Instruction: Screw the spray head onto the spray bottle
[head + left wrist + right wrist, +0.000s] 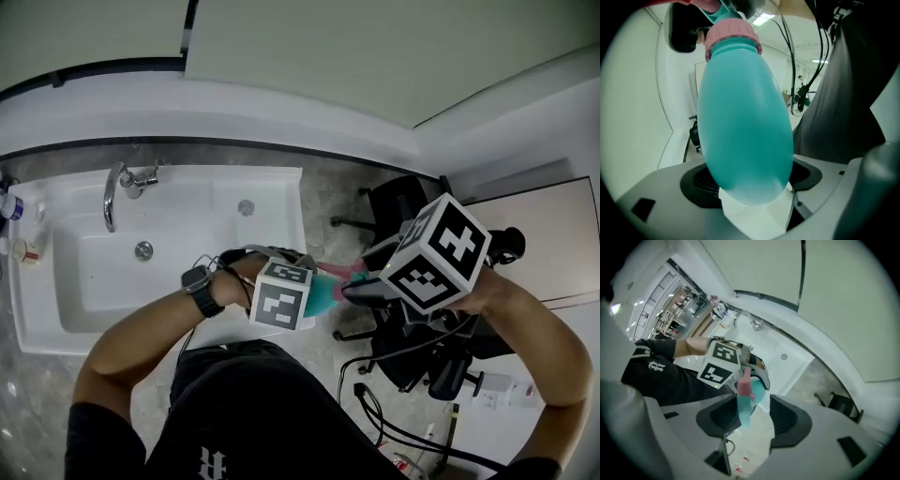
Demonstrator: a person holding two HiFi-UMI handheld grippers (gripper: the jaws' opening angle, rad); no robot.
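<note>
A teal spray bottle [745,122] fills the left gripper view, and my left gripper [752,180] is shut on its lower body. Its neck carries the pink collar [732,37] of the spray head. In the head view the bottle [323,295] lies roughly level between the two marker cubes, left gripper [314,298] on it and right gripper [354,284] at the head end. In the right gripper view the teal and pink spray head [744,399] hangs between the jaws of my right gripper [751,417]. It sits close to the left pad, with a clear gap to the right pad.
A white sink [56,309] with a chrome tap [112,192] stands to the left, small bottles [11,208] on its rim. Black office chairs [403,202] and loose cables [375,408] lie on the floor to the right and below. A curved white wall runs behind.
</note>
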